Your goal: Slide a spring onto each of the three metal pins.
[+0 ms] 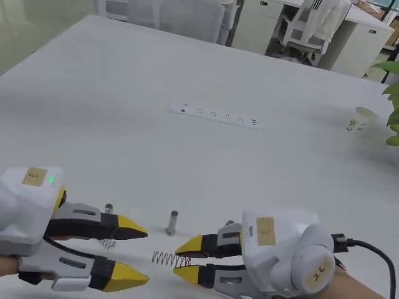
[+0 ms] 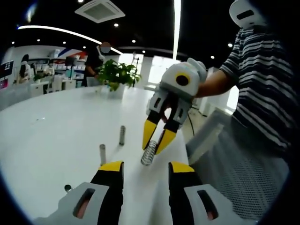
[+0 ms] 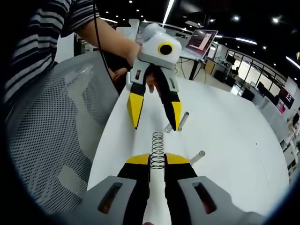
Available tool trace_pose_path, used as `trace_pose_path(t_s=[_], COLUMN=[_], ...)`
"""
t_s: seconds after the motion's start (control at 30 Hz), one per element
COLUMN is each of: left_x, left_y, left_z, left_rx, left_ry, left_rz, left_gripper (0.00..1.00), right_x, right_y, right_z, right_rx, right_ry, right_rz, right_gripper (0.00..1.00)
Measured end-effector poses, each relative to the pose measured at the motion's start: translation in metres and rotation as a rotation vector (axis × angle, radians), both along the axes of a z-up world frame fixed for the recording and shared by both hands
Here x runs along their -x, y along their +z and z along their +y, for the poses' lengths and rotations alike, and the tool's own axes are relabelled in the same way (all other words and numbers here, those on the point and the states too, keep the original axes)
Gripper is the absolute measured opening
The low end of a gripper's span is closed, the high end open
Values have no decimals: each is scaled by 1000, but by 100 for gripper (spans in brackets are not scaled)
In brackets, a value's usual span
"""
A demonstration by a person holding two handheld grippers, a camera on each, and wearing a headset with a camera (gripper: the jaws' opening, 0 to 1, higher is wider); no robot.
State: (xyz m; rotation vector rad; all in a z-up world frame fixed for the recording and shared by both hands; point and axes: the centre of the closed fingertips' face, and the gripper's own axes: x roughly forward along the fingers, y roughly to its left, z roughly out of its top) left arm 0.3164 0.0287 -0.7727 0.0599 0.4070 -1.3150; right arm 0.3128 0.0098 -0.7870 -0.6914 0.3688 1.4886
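At the near edge of a wide white workbench (image 1: 187,68), you hold your right gripper (image 1: 176,261), its yellow-tipped black jaws drawn narrow and pinched on one end of a thin coiled steel spring (image 1: 163,257). The spring sticks straight out from the tips toward your left gripper (image 1: 147,256). The left gripper's matching yellow-tipped jaws stand wide apart and hold nothing, their mouth facing the spring's free end from just beside it. Beyond the gap between the two tools, a short silver metal pin (image 1: 171,222) stands upright and bare on the bench. A second upright silver pin (image 1: 109,208) shows just behind the left gripper's upper jaw, and the top of a third pin (image 1: 229,222) peeks out behind the right gripper. A second small steel spring (image 1: 107,243) lies on the bench under the left gripper's upper jaw. The right gripper view looks down the clamped coil (image 3: 158,149) to the open left gripper (image 3: 154,125), with two pins (image 3: 183,120) (image 3: 200,154) to one side. The left gripper view shows the right gripper (image 2: 157,140) and its spring (image 2: 148,153) tilted down toward the bench. Farther back lie a white power strip (image 1: 218,116) and a printed paper cup (image 1: 360,119) beside a leafy green plant (image 1: 393,99).
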Motion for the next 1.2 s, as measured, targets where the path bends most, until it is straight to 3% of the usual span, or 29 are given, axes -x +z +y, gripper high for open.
trace_pose_path(t_s=[0.23, 0.6, 0.77, 1.2], left_x=[-2, 1, 1, 2], left_y=[5, 3, 6, 8], left_z=[-10, -24, -26, -29], left_rx=[32, 32, 41, 45], left_ry=[-9, -53, -60, -79], left_rz=[6, -3, -7, -25], left_gripper=[23, 16, 6, 4], right_x=[0, 2, 2, 3], right_y=[6, 9, 10, 12], right_z=[1, 0, 0, -2], right_rx=[-26, -33, -32, -53], right_ry=[-10, -6, -4, -22], right_rz=[8, 17, 17, 52], right_gripper=[8, 8, 8, 8])
